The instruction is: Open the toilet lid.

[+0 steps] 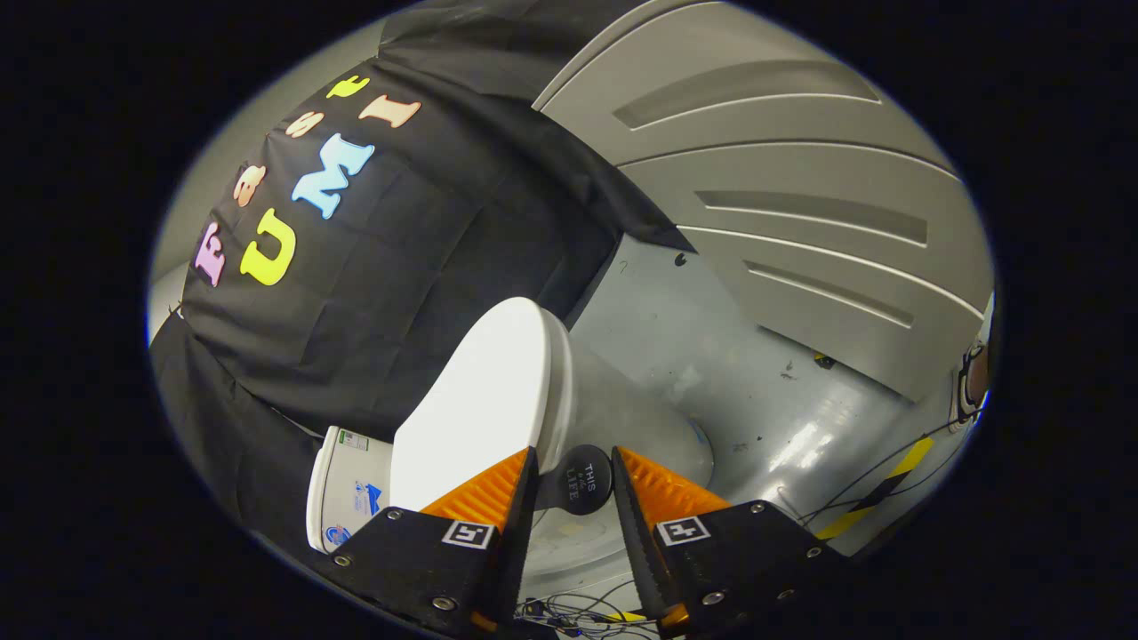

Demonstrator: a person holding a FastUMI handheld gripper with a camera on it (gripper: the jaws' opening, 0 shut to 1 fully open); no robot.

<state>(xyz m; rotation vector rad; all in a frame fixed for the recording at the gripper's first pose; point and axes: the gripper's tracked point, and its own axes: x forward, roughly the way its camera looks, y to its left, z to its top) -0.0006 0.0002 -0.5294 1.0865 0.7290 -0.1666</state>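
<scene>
Lifting the toilet lid (484, 391) by its round black knob (582, 480): squeeze the spread tongs (573, 480) onto it, then swing up slowly

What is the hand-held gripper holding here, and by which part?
Nothing is clamped. The hand-held gripper is open; a round black knob at the edge of the white toilet lid sits between its fingers, untouched on both sides.
</scene>
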